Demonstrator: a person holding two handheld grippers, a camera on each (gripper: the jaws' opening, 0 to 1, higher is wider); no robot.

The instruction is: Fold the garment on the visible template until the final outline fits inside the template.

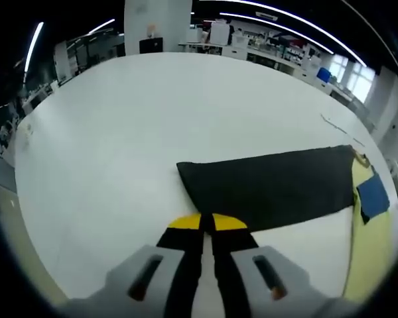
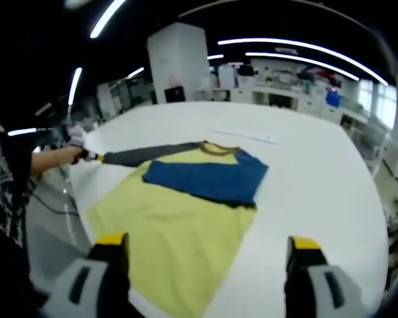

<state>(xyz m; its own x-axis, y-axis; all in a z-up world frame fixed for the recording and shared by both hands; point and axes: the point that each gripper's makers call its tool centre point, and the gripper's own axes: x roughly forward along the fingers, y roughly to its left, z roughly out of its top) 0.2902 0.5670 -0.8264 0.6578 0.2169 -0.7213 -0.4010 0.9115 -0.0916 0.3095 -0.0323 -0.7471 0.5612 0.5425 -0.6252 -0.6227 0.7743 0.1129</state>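
Yellow-tipped jaws of the left gripper (image 1: 207, 224) are pressed together just short of the near edge of a dark grey sleeve (image 1: 272, 187); whether any cloth is caught between them cannot be told. That sleeve lies flat on the white table (image 1: 132, 132), stretched out from a yellow T-shirt (image 2: 169, 232) with a blue sleeve (image 2: 209, 177) folded across its chest. The shirt lies near the table's edge by the person (image 2: 6, 199). The right gripper (image 2: 209, 255) hovers above the shirt's hem, jaws spread wide, holding nothing.
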